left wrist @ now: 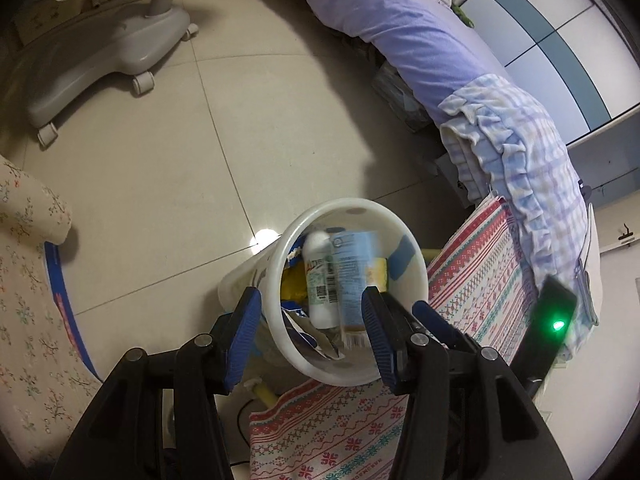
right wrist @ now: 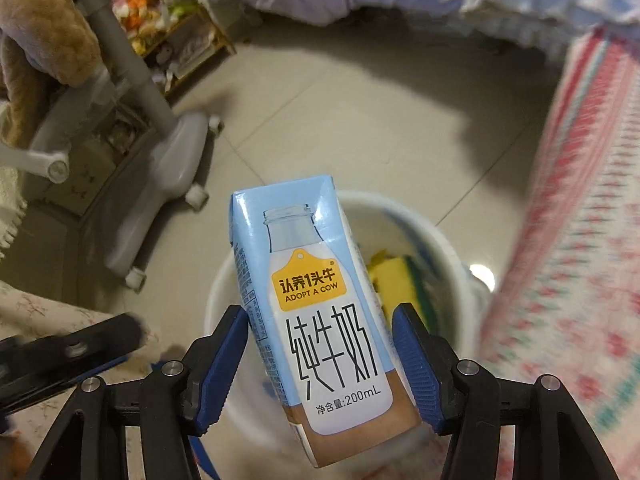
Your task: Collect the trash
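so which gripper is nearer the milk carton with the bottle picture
Right. The right gripper has the milk carton between its fingers above the white bin; the left gripper is empty over that bin.

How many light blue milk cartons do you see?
2: one light blue milk carton between the right gripper's fingers, another inside the white plastic bin. More may be hidden beneath.

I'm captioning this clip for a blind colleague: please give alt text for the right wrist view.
The right gripper holds a light blue milk carton between its blue pads, above a white plastic bin containing a yellow sponge. Grey tile floor surrounds it.
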`<action>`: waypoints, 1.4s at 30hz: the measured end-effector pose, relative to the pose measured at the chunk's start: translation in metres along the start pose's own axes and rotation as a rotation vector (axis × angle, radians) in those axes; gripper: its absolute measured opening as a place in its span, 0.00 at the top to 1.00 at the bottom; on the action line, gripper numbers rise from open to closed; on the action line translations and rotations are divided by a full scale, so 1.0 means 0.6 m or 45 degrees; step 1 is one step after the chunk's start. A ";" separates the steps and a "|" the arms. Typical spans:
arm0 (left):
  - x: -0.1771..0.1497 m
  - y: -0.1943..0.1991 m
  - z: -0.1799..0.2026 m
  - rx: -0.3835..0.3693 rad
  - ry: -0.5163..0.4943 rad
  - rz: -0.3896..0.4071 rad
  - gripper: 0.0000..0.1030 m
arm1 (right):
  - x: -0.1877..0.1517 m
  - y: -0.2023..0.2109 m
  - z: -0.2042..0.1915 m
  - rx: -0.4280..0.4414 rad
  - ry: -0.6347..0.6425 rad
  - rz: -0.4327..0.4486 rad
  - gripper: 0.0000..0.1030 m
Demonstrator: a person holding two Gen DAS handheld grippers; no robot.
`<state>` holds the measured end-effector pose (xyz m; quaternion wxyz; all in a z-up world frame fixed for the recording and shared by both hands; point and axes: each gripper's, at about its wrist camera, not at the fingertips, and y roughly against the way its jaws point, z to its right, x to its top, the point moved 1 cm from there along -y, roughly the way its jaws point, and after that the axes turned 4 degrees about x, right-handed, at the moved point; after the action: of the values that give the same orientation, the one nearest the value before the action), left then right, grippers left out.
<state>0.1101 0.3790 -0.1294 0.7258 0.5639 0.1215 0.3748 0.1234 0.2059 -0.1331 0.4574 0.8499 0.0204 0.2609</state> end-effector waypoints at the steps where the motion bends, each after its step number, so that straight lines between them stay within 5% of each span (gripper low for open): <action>1: -0.001 0.002 0.000 -0.002 -0.002 0.002 0.47 | -0.001 -0.016 -0.002 -0.053 0.022 -0.042 0.35; 3: -0.005 0.003 0.003 -0.003 -0.011 0.002 0.47 | -0.008 -0.024 0.000 -0.156 0.055 -0.051 0.35; 12: -0.052 0.021 0.047 0.106 -0.165 0.078 0.47 | -0.050 0.079 0.027 -0.068 0.025 0.026 0.35; 22: -0.213 0.110 0.099 0.184 -0.355 0.202 0.40 | -0.148 0.263 0.031 -0.013 0.127 0.131 0.32; 28: -0.309 0.190 0.130 0.222 -0.453 0.372 0.33 | -0.208 0.356 0.031 0.005 0.201 0.197 0.28; 42: -0.427 0.278 0.166 0.380 -0.479 0.578 0.26 | -0.320 0.456 0.048 -0.032 0.340 0.372 0.10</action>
<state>-0.0749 0.1459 -0.0072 0.5428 0.7361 -0.0899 0.3943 -0.0849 -0.0275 -0.0118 0.4186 0.7959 -0.0458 0.4350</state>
